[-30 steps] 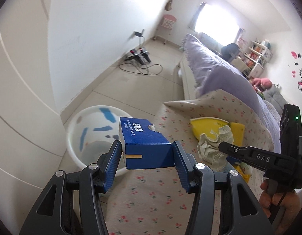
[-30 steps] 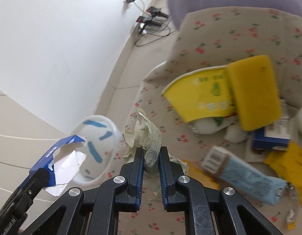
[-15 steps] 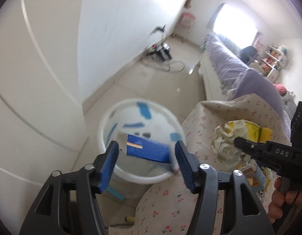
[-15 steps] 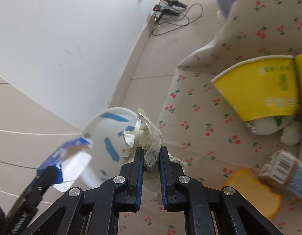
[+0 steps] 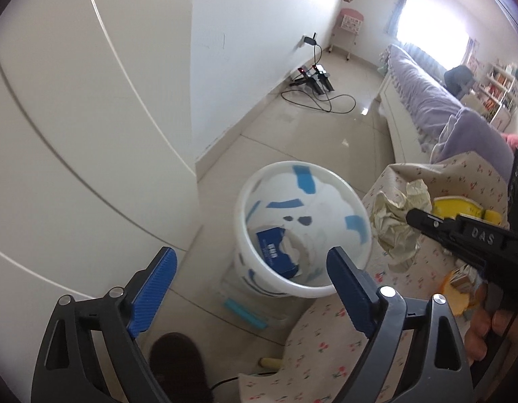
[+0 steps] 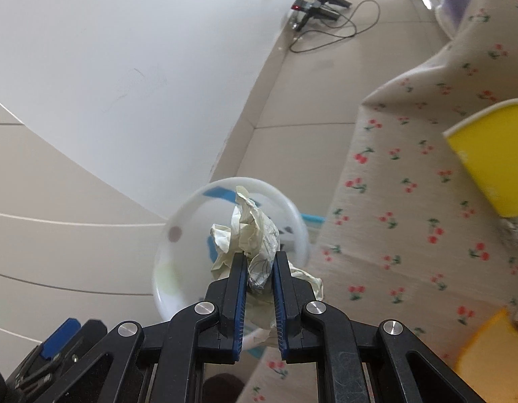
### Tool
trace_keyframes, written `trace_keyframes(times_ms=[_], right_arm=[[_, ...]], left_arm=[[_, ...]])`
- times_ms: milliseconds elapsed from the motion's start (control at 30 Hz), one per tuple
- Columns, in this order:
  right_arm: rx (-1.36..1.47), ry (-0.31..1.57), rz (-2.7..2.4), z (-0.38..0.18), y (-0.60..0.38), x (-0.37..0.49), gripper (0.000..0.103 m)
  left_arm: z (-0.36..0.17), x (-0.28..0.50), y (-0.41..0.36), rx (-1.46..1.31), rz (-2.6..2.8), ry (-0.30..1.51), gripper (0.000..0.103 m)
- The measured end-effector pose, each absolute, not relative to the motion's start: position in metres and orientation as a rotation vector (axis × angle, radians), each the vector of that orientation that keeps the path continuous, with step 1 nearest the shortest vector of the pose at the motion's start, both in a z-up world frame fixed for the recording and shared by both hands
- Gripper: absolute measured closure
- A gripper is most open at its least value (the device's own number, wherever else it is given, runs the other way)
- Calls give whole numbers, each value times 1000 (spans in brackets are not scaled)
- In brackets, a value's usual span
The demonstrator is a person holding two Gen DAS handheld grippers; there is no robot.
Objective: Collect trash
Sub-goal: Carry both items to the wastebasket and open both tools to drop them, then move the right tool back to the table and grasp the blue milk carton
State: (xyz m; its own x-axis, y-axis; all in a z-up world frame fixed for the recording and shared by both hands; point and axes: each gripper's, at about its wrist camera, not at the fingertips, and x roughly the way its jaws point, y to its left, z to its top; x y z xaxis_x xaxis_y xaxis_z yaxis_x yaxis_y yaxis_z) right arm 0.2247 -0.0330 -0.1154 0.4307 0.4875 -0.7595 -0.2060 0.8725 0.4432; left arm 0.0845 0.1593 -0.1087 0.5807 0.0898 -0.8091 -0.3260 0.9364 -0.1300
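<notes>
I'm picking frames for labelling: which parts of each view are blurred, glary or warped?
Left wrist view: the window is blown out, fisheye bows the white wall panels, and the blue cardboard box in the white plastic bin is soft. Right wrist view: bin and yellow packet smeared; crumpled paper wad sharp.

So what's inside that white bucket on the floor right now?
A torn blue box lies against the inside of the white bucket, beside the blue patches on its lining. The near wall hides part of the bottom, so anything lying there can't be seen.
</notes>
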Motion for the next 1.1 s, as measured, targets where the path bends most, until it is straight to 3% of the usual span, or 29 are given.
trace_keyframes(times_ms=[267,333,400,433,1100], right_arm=[[315,1051,444,-128,-15,230,86],[328,1015,461,-126,-13,229,79],[338,1007,460,-125,-13,230,28],[336,995,445,-122,-14,229,24],[246,924,299,-69,-84,187,22]], left_arm=[[-108,78,173,-288,264,919,5],[-107,76,175,-297,264,920,4],[-106,76,177,-311,259,918,3],[-105,76,177,-318,257,918,3],[-83,70,122,-303,103,943,0]])
